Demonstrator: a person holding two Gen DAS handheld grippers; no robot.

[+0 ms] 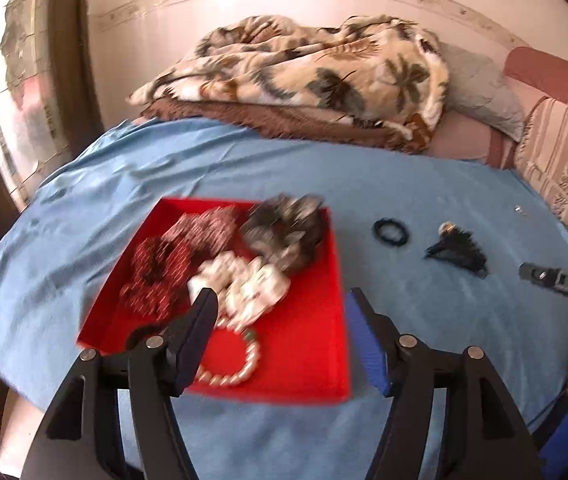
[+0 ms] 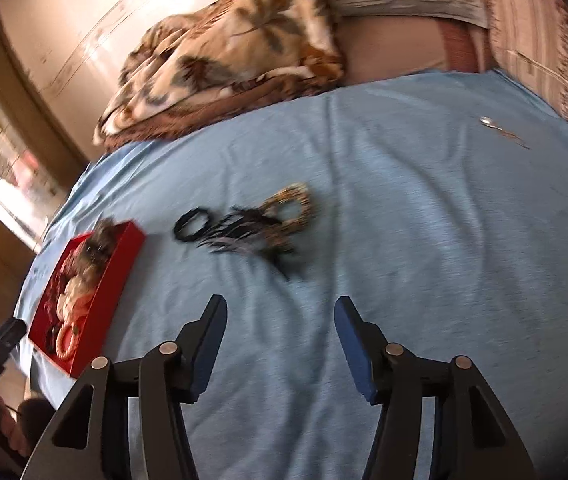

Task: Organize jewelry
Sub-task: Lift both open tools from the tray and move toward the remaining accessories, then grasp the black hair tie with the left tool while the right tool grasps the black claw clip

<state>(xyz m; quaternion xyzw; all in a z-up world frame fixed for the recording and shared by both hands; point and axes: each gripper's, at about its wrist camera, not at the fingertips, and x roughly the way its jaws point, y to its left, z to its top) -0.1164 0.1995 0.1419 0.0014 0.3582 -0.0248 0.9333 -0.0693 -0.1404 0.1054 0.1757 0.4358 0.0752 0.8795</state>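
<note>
Jewelry and hair accessories lie on a blue sheet (image 1: 424,184) spread over a bed. Seen from the left wrist camera, the left gripper (image 1: 280,332) hangs above a shallow red tray (image 1: 308,356), its two fingers spread apart with nothing between them. The tray sits toward the sheet's left edge. Inside it are a red and dark patterned scrunchie (image 1: 156,276), a grey and black scrunchie (image 1: 284,236) at the far corner, a white scrunchie (image 1: 244,284) in the middle, and a cream beaded bracelet (image 1: 232,372) near the front wall.

Just to the right of the tray, on the bare sheet, lie a black hair tie (image 1: 390,232) and a black fringed piece (image 1: 458,250), close beside each other. The right wrist camera, which is blurred, also shows a gold-brown patterned ring (image 2: 290,208) touching or overlapping the fringed piece. A small silver item (image 2: 496,126) rests well apart, near the sheet's far right corner; what it is cannot be told.

The right gripper (image 2: 280,340) hovers over bare sheet in front of these loose pieces, fingers apart and empty.

A leaf-patterned blanket (image 1: 304,76) is heaped beyond the sheet's far edge.
</note>
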